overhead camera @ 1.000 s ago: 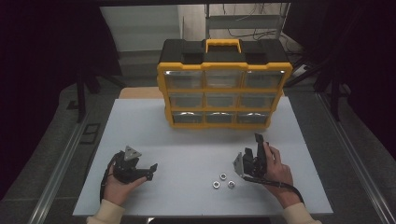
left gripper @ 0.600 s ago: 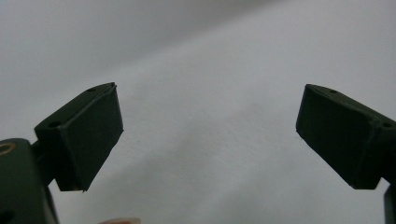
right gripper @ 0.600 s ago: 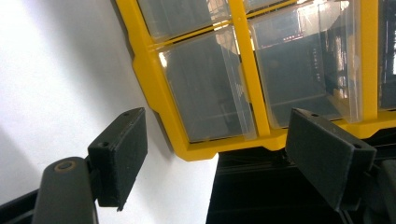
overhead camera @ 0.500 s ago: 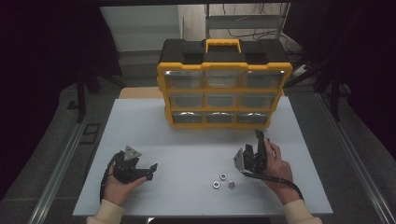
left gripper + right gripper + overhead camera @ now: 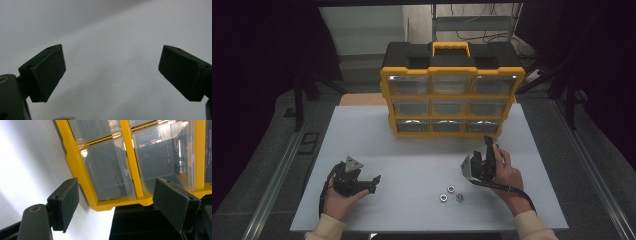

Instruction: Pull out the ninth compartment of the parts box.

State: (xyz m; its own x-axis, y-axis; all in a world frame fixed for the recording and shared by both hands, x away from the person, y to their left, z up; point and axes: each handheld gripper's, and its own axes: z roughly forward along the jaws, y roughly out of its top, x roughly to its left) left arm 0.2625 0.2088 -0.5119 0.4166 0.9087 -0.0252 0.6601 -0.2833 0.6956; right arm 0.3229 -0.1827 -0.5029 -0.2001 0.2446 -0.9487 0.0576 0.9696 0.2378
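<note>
Yellow-and-black drawer organizer (image 5: pixel 452 97) stands upright at the middle of the table's far edge, handle on top, three rows of three clear drawers facing the person. White table (image 5: pixel 412 155) carries everything.

Left gripper (image 5: pixel 374 181) sits near the near-left corner, held in the left hand (image 5: pixel 341 200), grey three-cornered plate on top, jaws pointing toward the table's middle. In the left gripper view its jaws stand wide apart with nothing between them, just bare white surface behind. Released.

Right gripper (image 5: pixel 488 142) is toward the near-right part of the table, held in the right hand (image 5: pixel 504 172), turned on its side with jaws pointing at the organizer's lower right drawers. Cable trails back along the wrist. In the right gripper view the jaws are spread wide, nothing between them, and the organizer (image 5: pixel 130 162) shows tilted behind them: yellow frame, clear drawer fronts. Released too.

Three small metal nuts (image 5: pixel 451 194) lie loose near the table's near edge, close together, just left of the right gripper and apart from it. Well apart from the left gripper.
</note>
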